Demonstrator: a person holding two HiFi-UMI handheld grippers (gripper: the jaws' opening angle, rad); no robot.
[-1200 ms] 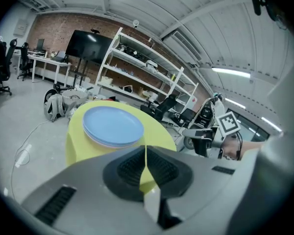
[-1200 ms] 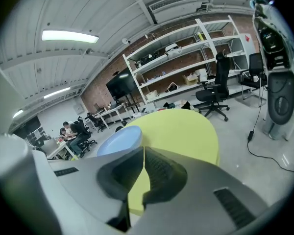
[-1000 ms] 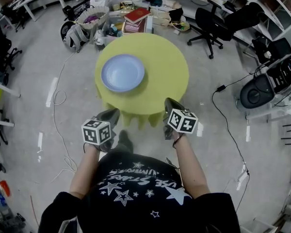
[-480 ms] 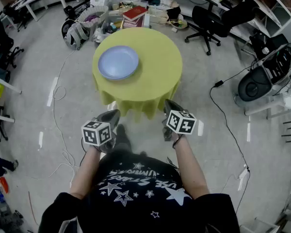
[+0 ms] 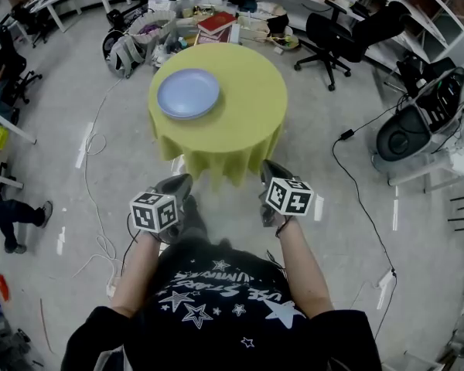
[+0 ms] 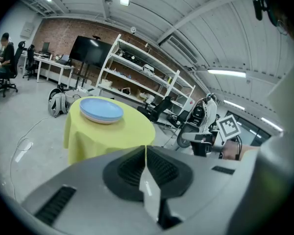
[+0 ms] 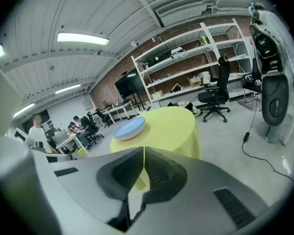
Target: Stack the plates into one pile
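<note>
A pile of light blue plates (image 5: 188,93) (image 6: 102,110) (image 7: 129,128) rests on the left part of a round table with a yellow cloth (image 5: 240,122) (image 6: 112,133) (image 7: 174,124). My left gripper (image 5: 181,182) (image 6: 145,148) is shut and holds nothing, well short of the table above the floor. My right gripper (image 5: 268,166) (image 7: 143,150) is also shut and empty, level with the left one and apart from the table's near edge.
Black office chairs (image 5: 340,33) stand beyond the table at the right. Bags, boxes and books (image 5: 216,25) clutter the floor behind it. Cables (image 5: 93,199) trail over the floor at left and right. A large machine (image 5: 421,126) stands at the right. Someone's legs (image 5: 15,219) show at far left.
Both grippers and the person have drawn back from the table together, so it now lies farther off. A person's legs have come into view at the far left.
</note>
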